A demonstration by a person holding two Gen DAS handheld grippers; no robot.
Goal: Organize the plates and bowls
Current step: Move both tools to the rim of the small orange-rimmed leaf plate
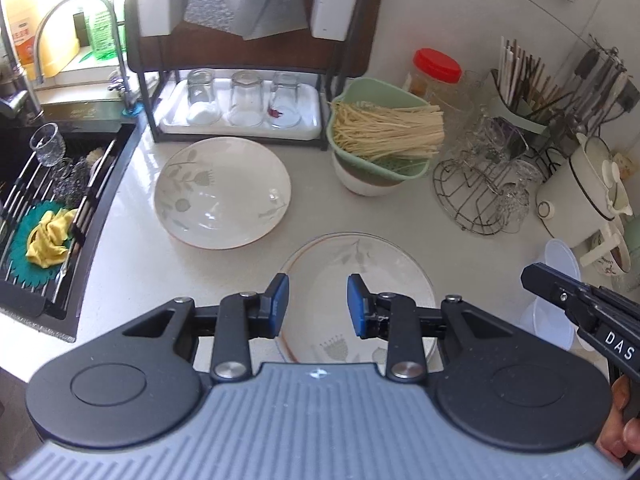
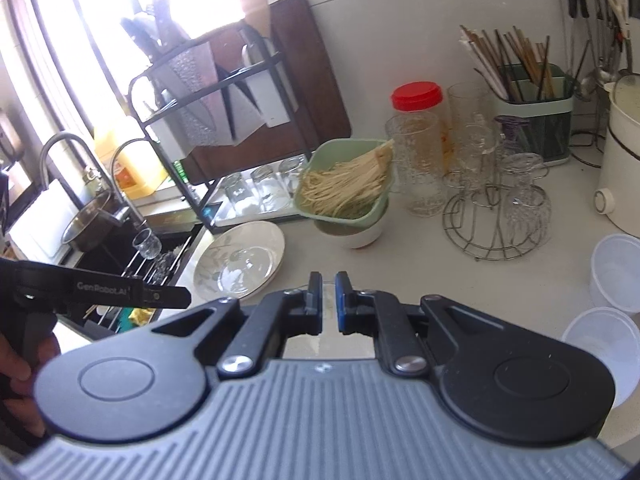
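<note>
Kitchen desk (image 1: pixel 132 280) was pale and pretty crowded, sink (image 1: pixel 24 148) off to one side. Left tool (image 1: pixel 318 306) hovered with its blue pads partly spread and nothing between them, right above the near plate (image 1: pixel 352 264), not touching as far as I could see. Second plate (image 1: pixel 222 192), the deeper one with the leaf print, lay further back beside the sink, in front of the glass rack (image 1: pixel 240 120). Right tool (image 2: pixel 328 300) was pressed almost together, empty. Green strainer of noodles (image 1: pixel 384 132) sat on a white bowl (image 1: pixel 360 184) behind the plates.
</note>
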